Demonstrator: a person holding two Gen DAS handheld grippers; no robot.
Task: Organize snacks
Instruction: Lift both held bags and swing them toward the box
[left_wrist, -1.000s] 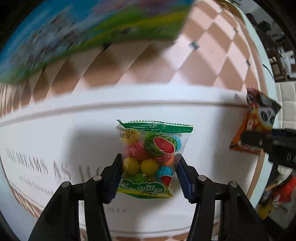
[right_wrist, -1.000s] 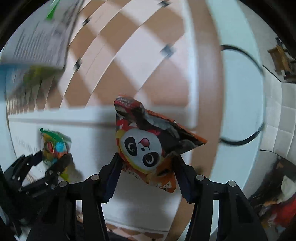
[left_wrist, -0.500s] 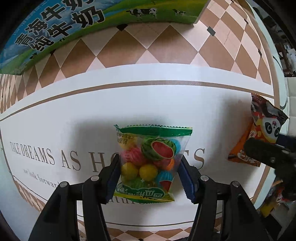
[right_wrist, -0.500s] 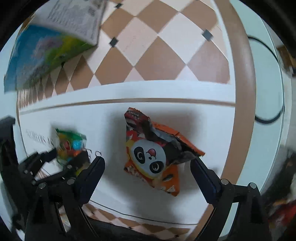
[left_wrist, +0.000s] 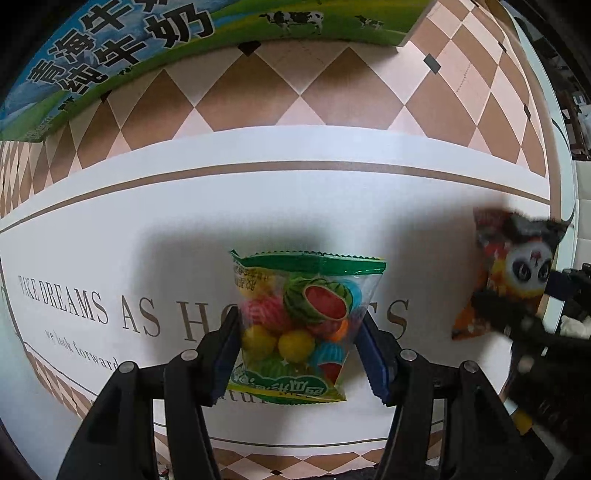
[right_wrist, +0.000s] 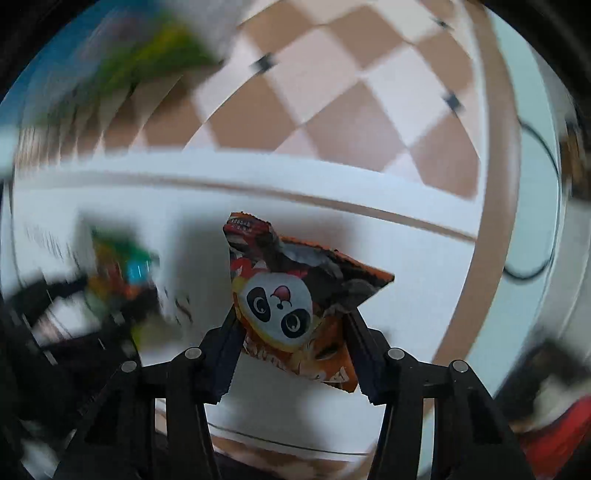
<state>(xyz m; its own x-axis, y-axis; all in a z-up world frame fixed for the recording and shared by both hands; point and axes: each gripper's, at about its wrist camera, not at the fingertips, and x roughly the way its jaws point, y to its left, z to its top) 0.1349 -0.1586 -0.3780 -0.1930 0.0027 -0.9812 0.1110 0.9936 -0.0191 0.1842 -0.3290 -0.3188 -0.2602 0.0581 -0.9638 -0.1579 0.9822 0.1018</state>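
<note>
My left gripper (left_wrist: 299, 332) is shut on a clear candy bag (left_wrist: 299, 317) with a green top edge, coloured balls and a watermelon picture, held above the white mat (left_wrist: 147, 221). My right gripper (right_wrist: 291, 325) is shut on a crumpled orange snack packet with a panda face (right_wrist: 288, 306). In the left wrist view the panda packet (left_wrist: 517, 266) and the right gripper (left_wrist: 524, 306) are blurred at the right edge. In the right wrist view the candy bag (right_wrist: 122, 273) is a blur at the left.
A blue and green milk carton box (left_wrist: 147, 40) with Chinese lettering lies at the far left on the brown and pink checked tablecloth (left_wrist: 332, 85). The table edge (left_wrist: 561, 122) curves down the right. A black cable (right_wrist: 543, 206) runs at the right.
The right gripper opened wide around the panda packet half a second ago and has closed on it again, moving fast. The left gripper keeps its hold on the candy bag and has come slightly closer to the mat.
</note>
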